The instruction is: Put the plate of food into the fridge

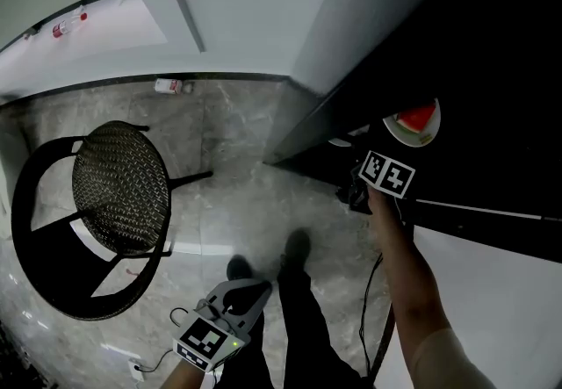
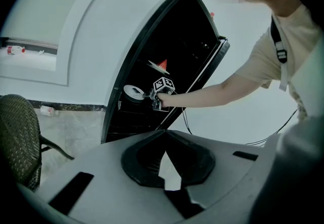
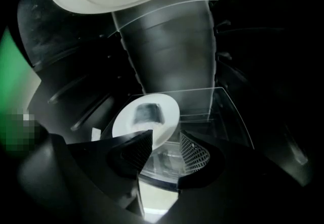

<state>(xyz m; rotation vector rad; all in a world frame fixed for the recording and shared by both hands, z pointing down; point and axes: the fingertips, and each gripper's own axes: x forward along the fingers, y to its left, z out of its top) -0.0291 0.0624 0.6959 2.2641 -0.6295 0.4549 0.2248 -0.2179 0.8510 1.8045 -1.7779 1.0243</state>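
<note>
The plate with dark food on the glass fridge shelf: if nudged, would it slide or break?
The plate looks like glazed ceramic, so probably stiff and chip-prone. It appears to rest on a smooth glass shelf, so a nudge would likely make it slide rather than tip. The dark food on it might shift.

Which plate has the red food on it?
The upper plate does: it carries a red slice. The lower plate, on the glass shelf beneath it, holds only dark food.
</note>
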